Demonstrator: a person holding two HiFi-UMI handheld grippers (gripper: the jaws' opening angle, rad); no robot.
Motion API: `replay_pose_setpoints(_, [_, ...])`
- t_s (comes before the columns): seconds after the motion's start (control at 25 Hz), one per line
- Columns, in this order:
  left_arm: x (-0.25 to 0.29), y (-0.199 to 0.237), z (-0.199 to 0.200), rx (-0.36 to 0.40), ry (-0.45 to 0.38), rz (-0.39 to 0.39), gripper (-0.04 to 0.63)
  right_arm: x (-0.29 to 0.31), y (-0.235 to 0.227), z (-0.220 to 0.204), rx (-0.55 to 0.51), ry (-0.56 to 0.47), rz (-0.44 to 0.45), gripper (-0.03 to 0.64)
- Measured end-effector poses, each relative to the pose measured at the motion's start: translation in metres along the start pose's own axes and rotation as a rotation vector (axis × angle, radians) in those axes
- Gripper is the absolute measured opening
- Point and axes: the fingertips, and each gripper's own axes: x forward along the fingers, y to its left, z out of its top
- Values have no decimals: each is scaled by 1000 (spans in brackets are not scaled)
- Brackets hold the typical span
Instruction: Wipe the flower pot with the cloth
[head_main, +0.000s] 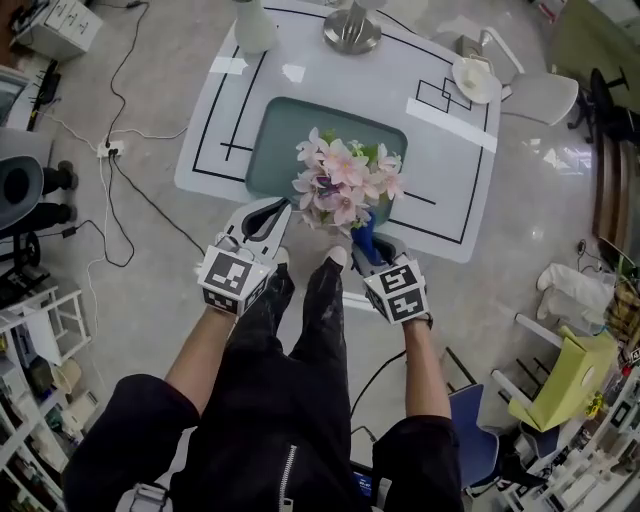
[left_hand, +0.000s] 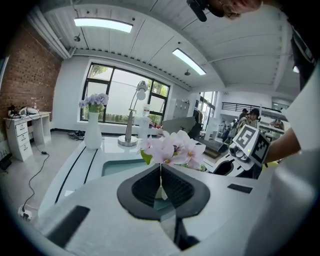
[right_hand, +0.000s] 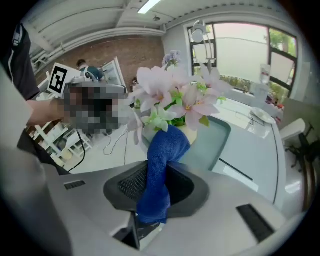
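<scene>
Flower pot (right_hand: 194, 135) mostly hidden behind cloth (right_hand: 167, 145) gripped by right hand-held gripper (right_hand: 155, 175); left hand-held gripper (left_hand: 161, 175) closed.

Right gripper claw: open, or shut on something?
Shut on the blue cloth: the claw of the right gripper pinches it from both sides, its free end reaching toward the flowers.

White table (head_main: 440, 170), teal inset (head_main: 275, 140), carrying flower pot (right_hand: 193, 135), lamp base (head_main: 352, 30), white vase (head_main: 255, 28), dish (head_main: 476, 78)

Mid-frame in the right gripper view, just a cream sliver of the flower pot (right_hand: 192, 135) shows behind cloth (right_hand: 159, 167) and blossoms (right_hand: 175, 100). In the head view the blossoms bury it entirely, and the lamp (head_main: 352, 30) is cropped by the top edge.
</scene>
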Motion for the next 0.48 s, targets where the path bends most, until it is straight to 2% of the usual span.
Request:
replay_pose_setpoints(0.2, [-13,-13,15,41,-28,-43,15,-29,9,-1,143,-118,-149,97])
replay_pose_setpoints(0.48, [-50,-44,27,55,-72,14,15,-83,27,14,311,-333,-243,96])
